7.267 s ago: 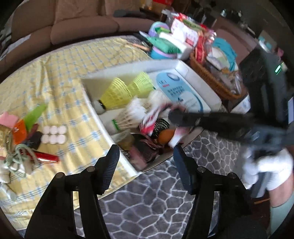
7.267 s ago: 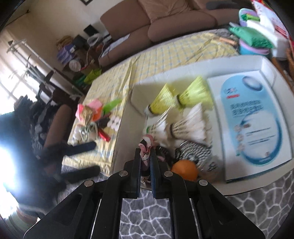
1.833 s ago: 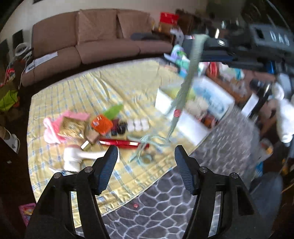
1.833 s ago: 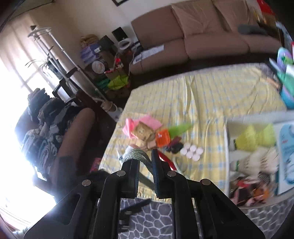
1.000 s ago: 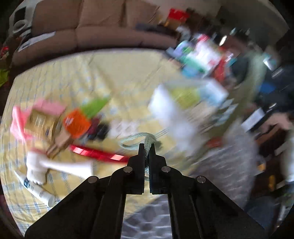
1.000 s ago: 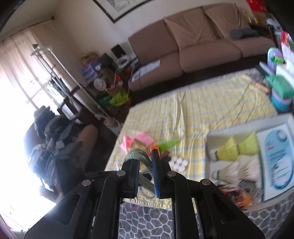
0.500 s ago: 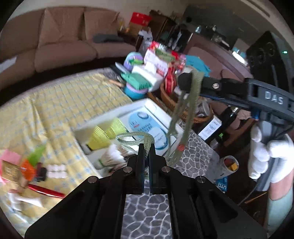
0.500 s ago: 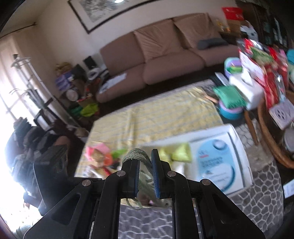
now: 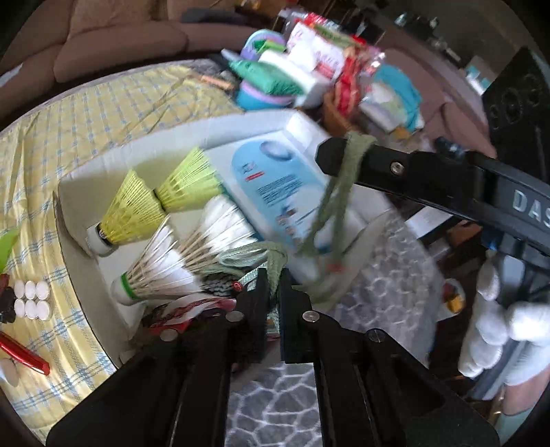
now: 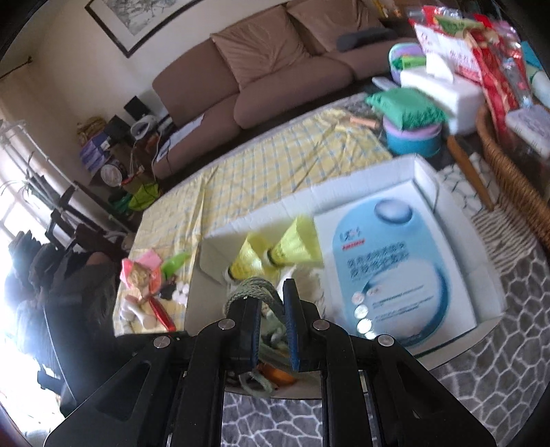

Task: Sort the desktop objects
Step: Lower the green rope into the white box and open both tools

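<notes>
The green cord (image 9: 330,203), grasped by both clenched grippers, left (image 9: 273,285) and right (image 10: 270,302), hangs over the white box (image 10: 426,178), apparently for dropping in.

Living room behind the bench
A brown sofa (image 10: 275,65) stands beyond the bench; a framed picture (image 10: 137,17) hangs above the sofa, a wicker basket (image 10: 515,178) to its right.

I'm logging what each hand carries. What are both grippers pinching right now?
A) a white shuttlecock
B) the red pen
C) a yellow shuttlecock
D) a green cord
D: the green cord loops over the tip of the right gripper and its other end is clamped in the left gripper, above the white box; the shuttlecocks lie in the box.
</notes>
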The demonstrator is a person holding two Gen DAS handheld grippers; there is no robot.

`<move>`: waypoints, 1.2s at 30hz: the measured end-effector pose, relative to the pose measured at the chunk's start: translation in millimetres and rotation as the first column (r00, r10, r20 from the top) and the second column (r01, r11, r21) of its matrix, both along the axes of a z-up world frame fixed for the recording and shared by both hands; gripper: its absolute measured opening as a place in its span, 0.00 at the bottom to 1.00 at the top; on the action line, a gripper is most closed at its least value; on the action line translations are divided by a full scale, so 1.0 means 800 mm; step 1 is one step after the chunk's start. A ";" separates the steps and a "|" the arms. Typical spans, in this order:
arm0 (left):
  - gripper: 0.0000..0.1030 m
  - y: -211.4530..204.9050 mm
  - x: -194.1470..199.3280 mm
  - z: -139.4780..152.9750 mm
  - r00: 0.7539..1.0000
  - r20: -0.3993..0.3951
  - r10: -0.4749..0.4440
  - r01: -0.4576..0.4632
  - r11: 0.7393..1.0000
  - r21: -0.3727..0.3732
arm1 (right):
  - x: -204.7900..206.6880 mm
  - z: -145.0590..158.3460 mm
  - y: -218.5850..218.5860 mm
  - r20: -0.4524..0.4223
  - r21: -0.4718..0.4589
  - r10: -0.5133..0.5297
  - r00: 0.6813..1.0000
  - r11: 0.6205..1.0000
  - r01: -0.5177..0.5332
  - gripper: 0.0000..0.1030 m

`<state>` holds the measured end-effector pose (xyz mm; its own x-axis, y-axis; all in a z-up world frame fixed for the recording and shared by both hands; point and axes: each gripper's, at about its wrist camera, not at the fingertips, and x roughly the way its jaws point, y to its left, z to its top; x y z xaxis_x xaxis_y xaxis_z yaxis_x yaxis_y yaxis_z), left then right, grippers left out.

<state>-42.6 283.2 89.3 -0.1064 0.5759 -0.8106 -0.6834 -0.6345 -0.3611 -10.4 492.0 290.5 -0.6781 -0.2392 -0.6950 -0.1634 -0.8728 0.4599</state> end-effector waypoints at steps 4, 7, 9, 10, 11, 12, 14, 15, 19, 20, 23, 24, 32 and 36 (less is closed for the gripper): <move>0.31 -0.028 -0.006 -0.009 0.999 0.013 0.048 -0.048 0.999 0.000 | 0.000 -0.015 -0.019 0.010 -0.017 0.037 0.999 0.999 -0.037 0.13; 0.45 -0.065 -0.011 0.004 0.995 0.018 0.098 -0.099 0.994 0.050 | -0.005 -0.024 -0.037 0.025 -0.021 0.062 0.998 0.998 -0.061 0.13; 0.49 -0.090 -0.018 0.012 0.991 0.031 0.133 -0.135 0.988 0.076 | -0.011 -0.030 -0.053 0.034 -0.029 0.089 0.995 0.996 -0.088 0.13; 0.50 -0.104 -0.021 0.015 0.988 0.040 0.148 -0.151 0.985 0.084 | -0.014 -0.033 -0.062 0.037 -0.030 0.104 0.994 0.994 -0.103 0.13; 0.51 -0.114 -0.025 0.017 0.986 0.043 0.161 -0.164 0.983 0.085 | -0.018 -0.037 -0.070 0.046 -0.026 0.121 0.992 0.992 -0.120 0.13; 0.51 -0.124 -0.027 0.019 0.983 0.043 0.176 -0.179 0.980 0.086 | -0.022 -0.041 -0.079 0.057 -0.021 0.139 0.989 0.990 -0.138 0.13; 0.51 -0.141 -0.032 0.022 0.980 0.053 0.193 -0.198 0.975 0.099 | -0.030 -0.055 -0.097 0.084 -0.024 0.175 0.981 0.985 -0.174 0.13; 0.51 -0.150 -0.033 0.024 0.978 0.056 0.201 -0.205 0.973 0.104 | -0.033 -0.060 -0.102 0.101 -0.032 0.187 0.977 0.982 -0.185 0.13; 0.51 -0.159 -0.034 0.023 0.978 0.057 0.199 -0.204 0.973 0.106 | -0.033 -0.059 -0.107 0.140 -0.006 0.191 0.972 0.981 -0.192 0.44; 0.51 -0.158 -0.033 0.023 0.979 0.052 0.195 -0.199 0.975 0.096 | -0.028 -0.049 -0.102 0.120 0.011 0.183 0.976 0.983 -0.186 0.58; 0.51 -0.150 -0.025 0.025 0.986 0.025 0.166 -0.167 0.983 0.074 | -0.005 -0.010 -0.082 0.075 0.080 0.168 0.983 0.982 -0.173 0.70; 0.51 -0.147 -0.023 0.027 0.988 0.018 0.155 -0.156 0.985 0.073 | 0.001 -0.001 -0.075 0.069 0.098 0.158 0.985 0.982 -0.164 0.70; 0.49 -0.098 -0.012 0.040 0.997 -0.032 0.077 -0.075 0.996 0.037 | 0.025 0.004 -0.041 0.177 0.175 0.126 0.976 0.972 -0.157 0.48; 0.32 -0.075 -0.008 0.030 0.999 -0.036 0.020 -0.021 1.000 -0.021 | 0.016 -0.017 -0.044 0.204 0.097 0.176 0.963 0.975 -0.198 0.35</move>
<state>-49.3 223.5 113.5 -0.1468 0.5558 -0.8183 -0.6826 -0.6556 -0.3229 2.3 456.8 277.3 -0.4789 -0.2589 -0.8388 -0.0680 -0.9417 0.3295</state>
